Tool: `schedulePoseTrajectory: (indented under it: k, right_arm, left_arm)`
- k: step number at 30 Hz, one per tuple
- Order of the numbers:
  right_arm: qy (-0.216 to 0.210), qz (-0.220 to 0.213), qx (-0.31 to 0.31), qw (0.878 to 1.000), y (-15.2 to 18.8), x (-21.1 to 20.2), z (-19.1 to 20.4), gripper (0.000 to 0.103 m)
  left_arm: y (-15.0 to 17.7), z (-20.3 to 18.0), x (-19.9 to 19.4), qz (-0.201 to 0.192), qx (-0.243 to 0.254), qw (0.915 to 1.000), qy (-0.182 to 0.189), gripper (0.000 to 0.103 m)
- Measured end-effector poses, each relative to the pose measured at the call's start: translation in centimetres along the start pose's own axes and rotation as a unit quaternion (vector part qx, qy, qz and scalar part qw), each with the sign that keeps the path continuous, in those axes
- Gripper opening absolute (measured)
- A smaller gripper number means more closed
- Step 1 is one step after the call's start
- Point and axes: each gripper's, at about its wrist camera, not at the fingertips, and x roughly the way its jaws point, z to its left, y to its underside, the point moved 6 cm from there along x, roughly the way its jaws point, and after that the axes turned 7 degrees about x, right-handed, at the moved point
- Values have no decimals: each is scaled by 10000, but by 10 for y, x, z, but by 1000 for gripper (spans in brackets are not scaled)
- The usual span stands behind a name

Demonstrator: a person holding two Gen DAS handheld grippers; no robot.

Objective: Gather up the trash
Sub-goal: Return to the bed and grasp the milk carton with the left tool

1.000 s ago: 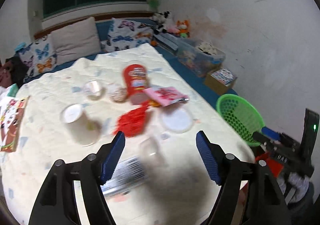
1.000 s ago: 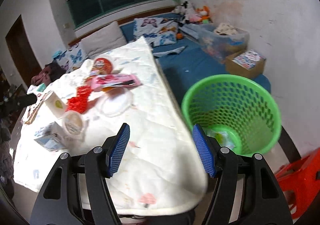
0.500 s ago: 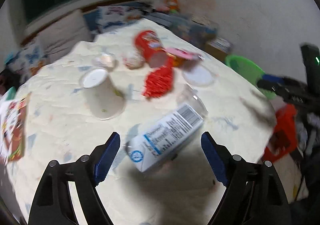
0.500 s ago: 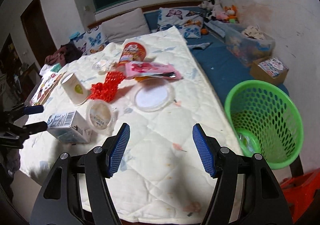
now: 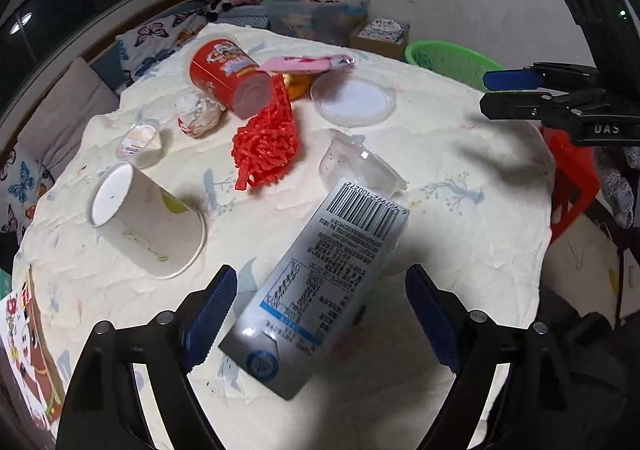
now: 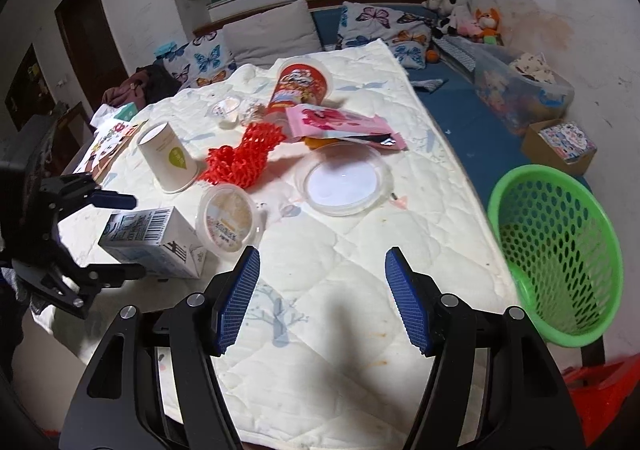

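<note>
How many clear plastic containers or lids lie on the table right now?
3: a round clear plastic lid beside the pink wrapper, a tipped clear plastic cup against the milk carton, and a small clear cup near the red canister. Others may be hidden.

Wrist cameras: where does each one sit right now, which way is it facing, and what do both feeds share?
Left wrist: on the left tool, open, looking down along its fingers at the milk carton on the quilted table.
Right wrist: on the right tool, open, facing across the table toward the green basket.
Shared: the carton, paper cup, red mesh; each view shows the other tool.
</note>
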Motion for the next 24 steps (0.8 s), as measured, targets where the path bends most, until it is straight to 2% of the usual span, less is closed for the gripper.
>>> schedulePoseTrajectory:
  k: [8, 16, 19, 24]
  right_arm:
    - [-213, 189, -44, 9996, 3, 15, 10, 66]
    - [-598, 422, 14, 9973, 3, 33, 21, 66]
    - [-771, 488, 72, 9958, 3, 37, 25, 70]
    - [-953, 597, 77, 9936, 2, 48, 33, 72]
  left_arm:
    - [2, 2, 13, 64, -62, 9999, 66, 83]
    - [5, -3, 15, -20, -203, 9997, 132, 61]
    - [5, -6, 14, -63, -286, 9995, 137, 46]
    - [8, -4, 3, -215, -523, 9984, -56, 45]
